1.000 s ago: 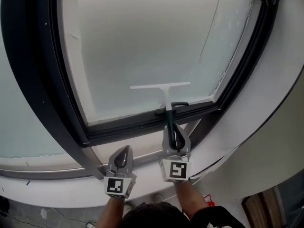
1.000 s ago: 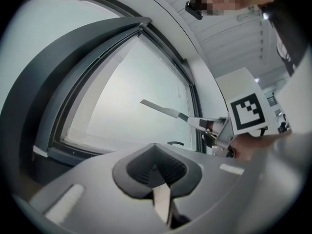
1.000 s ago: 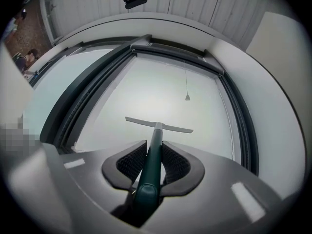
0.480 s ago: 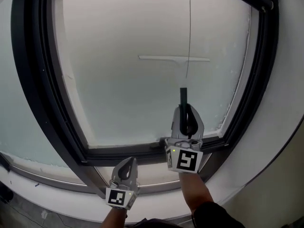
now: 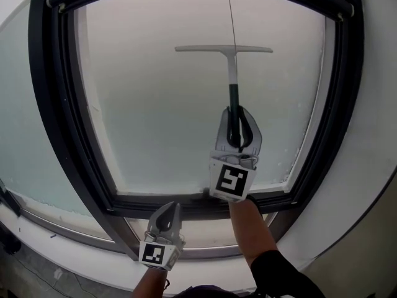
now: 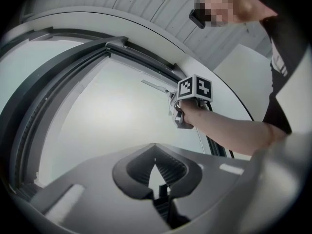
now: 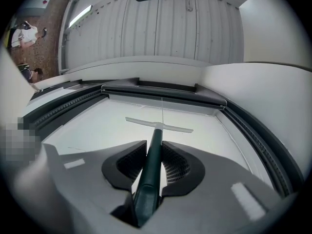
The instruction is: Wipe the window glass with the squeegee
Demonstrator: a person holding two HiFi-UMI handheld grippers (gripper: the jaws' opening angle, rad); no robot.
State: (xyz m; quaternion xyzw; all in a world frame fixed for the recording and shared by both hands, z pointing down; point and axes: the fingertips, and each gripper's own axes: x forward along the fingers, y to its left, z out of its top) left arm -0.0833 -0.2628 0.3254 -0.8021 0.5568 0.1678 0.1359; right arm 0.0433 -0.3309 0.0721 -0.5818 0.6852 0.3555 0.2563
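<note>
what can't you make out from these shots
- Bottom end of the squeegee handle: in the head view and the right gripper view it is buried inside the right hand-held gripper.
- Whether its blade touches the window glass: the head view faces it flat-on, and the right gripper view shows it too small.
- What lies beyond the glass: hazy in every view.

A thin cord (image 5: 231,17) hangs down ahead of me. Dark frame (image 5: 49,104) runs up my left; white wall (image 5: 378,104) curves along my right.
</note>
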